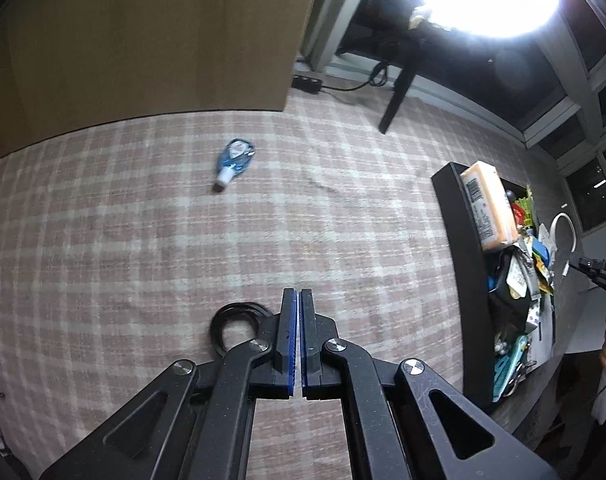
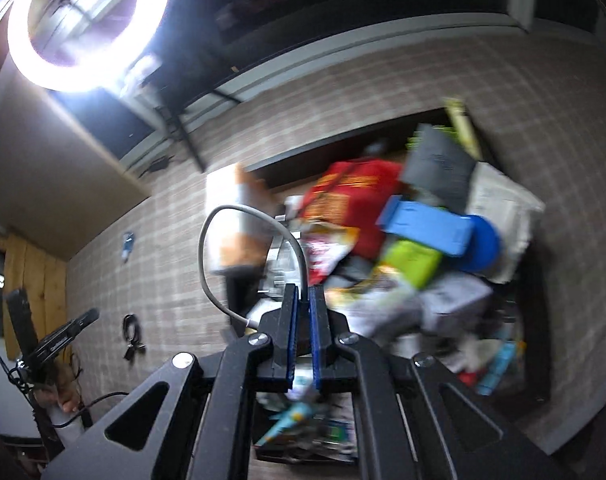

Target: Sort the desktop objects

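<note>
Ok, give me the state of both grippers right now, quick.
Left gripper: closed, holding nothing.
Right gripper: closed on a white cable, above the crowded black tray.

A ring light [image 2: 83,24] is the one strong source, blown out to white glare in both views. The rest is dim. The right wrist view smears with motion blur over the heaped tray [image 2: 539,320] (labels unreadable); fisheye bending curves every edge.
</note>
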Available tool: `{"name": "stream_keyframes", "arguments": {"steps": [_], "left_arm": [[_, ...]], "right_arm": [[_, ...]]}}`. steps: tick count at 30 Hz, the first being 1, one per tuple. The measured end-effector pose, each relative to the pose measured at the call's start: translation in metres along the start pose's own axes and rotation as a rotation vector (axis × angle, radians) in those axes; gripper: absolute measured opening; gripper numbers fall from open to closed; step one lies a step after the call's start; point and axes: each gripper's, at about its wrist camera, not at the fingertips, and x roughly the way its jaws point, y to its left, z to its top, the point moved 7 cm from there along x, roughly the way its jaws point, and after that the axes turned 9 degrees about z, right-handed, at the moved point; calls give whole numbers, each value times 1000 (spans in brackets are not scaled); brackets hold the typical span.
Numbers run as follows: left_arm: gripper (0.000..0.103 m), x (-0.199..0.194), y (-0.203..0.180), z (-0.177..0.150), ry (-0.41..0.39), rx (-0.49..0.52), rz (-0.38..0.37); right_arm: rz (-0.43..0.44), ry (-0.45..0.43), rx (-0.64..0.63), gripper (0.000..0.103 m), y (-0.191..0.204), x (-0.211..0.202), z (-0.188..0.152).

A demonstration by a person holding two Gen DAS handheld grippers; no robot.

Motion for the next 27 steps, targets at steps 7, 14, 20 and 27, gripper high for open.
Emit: {"name": "stream_keyframes", "arguments": {"steps": [7,14,20,27], "left_arm": [[10,14,32,-14,41,-40,44],[10,35,47,-37,105,-60,49],[10,38,52,-50,110,-88,31],[13,39,54,-64,99,-72,53]], "right_arm": [[-71,-28,-16,19,-12,-10,6],[-48,-5,-132,22,37,6,2],[26,71,-228,22,96,47,-17],[72,172,-343,22,167,117,-59]]}}
